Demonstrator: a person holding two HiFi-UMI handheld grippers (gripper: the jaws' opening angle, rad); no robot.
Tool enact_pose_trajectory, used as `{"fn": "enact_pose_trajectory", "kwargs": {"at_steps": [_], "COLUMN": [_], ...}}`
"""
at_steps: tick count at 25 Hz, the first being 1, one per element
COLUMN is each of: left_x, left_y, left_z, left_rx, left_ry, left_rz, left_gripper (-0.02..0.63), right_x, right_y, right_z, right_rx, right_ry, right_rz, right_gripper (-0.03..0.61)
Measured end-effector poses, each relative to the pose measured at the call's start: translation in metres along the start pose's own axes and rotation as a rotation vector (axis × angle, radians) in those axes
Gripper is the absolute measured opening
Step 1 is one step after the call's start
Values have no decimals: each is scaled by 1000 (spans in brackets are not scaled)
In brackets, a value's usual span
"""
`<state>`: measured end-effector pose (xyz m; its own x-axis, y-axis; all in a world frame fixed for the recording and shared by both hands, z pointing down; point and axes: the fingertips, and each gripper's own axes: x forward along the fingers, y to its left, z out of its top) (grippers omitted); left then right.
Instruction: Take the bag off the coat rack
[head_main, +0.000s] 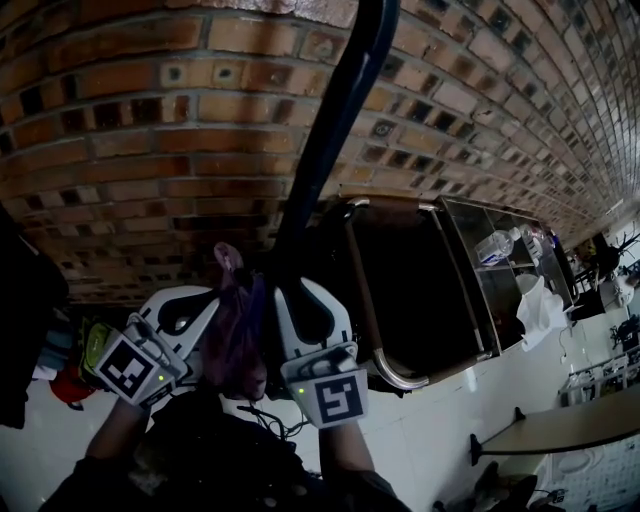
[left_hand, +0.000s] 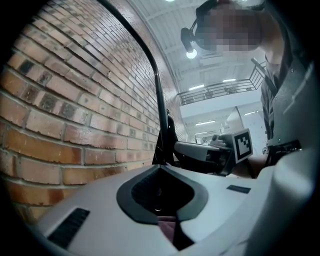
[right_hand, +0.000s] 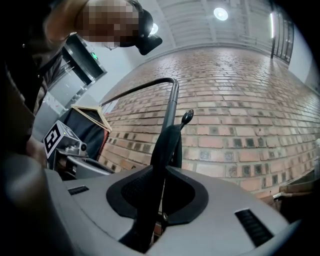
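Against the brick wall (head_main: 150, 120), the coat rack (head_main: 335, 120) carries the purple bag (head_main: 238, 335) by its dark strap (right_hand: 162, 145). Your left gripper (left_hand: 161, 172) pinches the bag's fabric; your right gripper (right_hand: 159, 172) clamps the strap. Lift the strap up over the knobbed peg (right_hand: 187, 118), then draw back, away from the wall.

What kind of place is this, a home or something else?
Probably not a home. It looks like a large indoor hall, perhaps a lab or workshop. A brick wall stands under a very high ceiling with round lights, and an upper balcony railing runs across the far side.
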<state>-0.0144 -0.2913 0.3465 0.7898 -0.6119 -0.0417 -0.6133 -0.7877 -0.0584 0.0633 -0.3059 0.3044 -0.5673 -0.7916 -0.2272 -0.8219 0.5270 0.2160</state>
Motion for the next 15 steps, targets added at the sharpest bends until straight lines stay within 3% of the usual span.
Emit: {"fn": "enact_pose_trajectory", "kwargs": {"at_steps": [2, 4, 8, 15], "left_x": [3, 5, 6, 2], "left_y": [1, 1, 1, 1], "left_z": [-2, -4, -8, -10], "left_rx": [-4, -8, -14, -15], "left_ry": [2, 3, 11, 15], "left_rz": [-7, -13, -10, -2], "left_gripper": [18, 18, 18, 18], "right_x": [-2, -3, -5, -9], "right_y": [-4, -9, -11, -7], "right_z": [-1, 0, -1, -4], "right_rx": [60, 99, 53, 95], "right_ry": [10, 0, -12, -20], "right_rz": [-3, -1, -9, 25], "right_gripper": [67, 61, 60, 75]}}
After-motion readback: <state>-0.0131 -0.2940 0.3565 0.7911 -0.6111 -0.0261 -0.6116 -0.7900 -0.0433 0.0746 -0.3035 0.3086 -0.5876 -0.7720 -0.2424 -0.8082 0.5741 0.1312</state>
